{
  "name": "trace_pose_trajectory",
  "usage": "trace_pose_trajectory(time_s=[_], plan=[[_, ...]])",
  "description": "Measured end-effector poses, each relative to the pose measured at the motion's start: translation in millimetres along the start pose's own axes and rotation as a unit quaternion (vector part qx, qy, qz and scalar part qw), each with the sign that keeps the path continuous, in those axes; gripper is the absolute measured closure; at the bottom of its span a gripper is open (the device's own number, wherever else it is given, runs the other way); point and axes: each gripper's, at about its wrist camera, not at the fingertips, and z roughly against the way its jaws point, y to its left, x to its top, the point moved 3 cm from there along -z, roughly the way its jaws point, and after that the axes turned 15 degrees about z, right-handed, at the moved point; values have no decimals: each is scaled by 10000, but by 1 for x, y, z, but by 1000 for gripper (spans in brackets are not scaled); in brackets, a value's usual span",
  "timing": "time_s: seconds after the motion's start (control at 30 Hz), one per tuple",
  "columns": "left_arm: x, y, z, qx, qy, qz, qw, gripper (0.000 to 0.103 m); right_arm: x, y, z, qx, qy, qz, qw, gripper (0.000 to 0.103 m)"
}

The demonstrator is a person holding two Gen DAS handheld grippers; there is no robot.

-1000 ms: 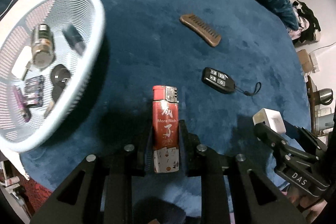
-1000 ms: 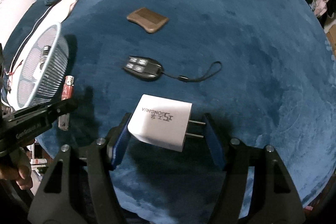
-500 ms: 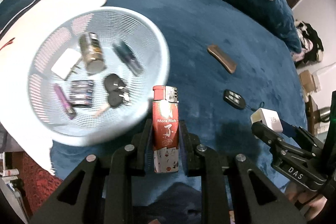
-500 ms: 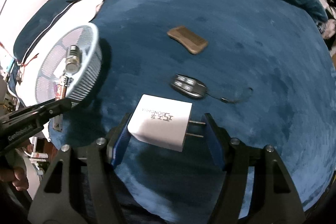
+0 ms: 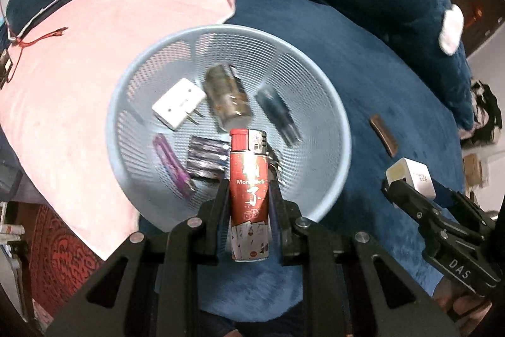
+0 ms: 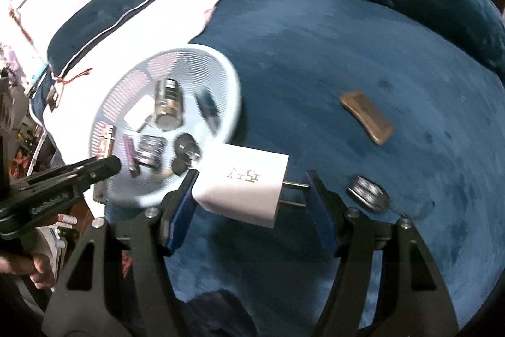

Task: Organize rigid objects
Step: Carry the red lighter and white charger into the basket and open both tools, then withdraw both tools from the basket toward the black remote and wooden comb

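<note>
A pale blue mesh basket (image 5: pixel 334 128) sits on the blue blanket (image 6: pixel 347 52). Over it, the left gripper (image 5: pixel 249 198) clamps a red lighter (image 5: pixel 249 188), its long axis running along the fingers, cap forward. The right gripper (image 6: pixel 249 188) pinches a white charger (image 6: pixel 243 179) crosswise, prongs pointing right.

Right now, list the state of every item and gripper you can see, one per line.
left gripper: shut on the red lighter, above the basket
right gripper: shut on the white charger, prongs toward its right finger
basket: upright, holding several items
wooden comb: lying on the blue blanket
key fob: lying on the blanket
</note>
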Motion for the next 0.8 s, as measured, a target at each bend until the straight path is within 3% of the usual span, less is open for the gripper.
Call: trace_pose_trajectory(time_s=[0.47,0.5,0.53,0.6,0.67,0.8], plan=[[28,19,-23,351,-85,94,9993,79,49,39,-40,474,-42,278,9985,35],[29,19,-23,402,-117,102,9991,62,52,39,-41,594,-76,256,9979,35],[28,20,-23,438,-142,125,9989,29,53,39,-42,666,-88,229,9975,34],[27,23,-22,411,-245,231,9986,3,51,37,-41,607,-55,218,9979,29],[25,24,-20,355,-285,323,9984,3,47,34,-39,593,-60,171,9981,19],[16,20,-17,452,-240,227,9984,3,32,23,-37,562,45,5,9984,12]])
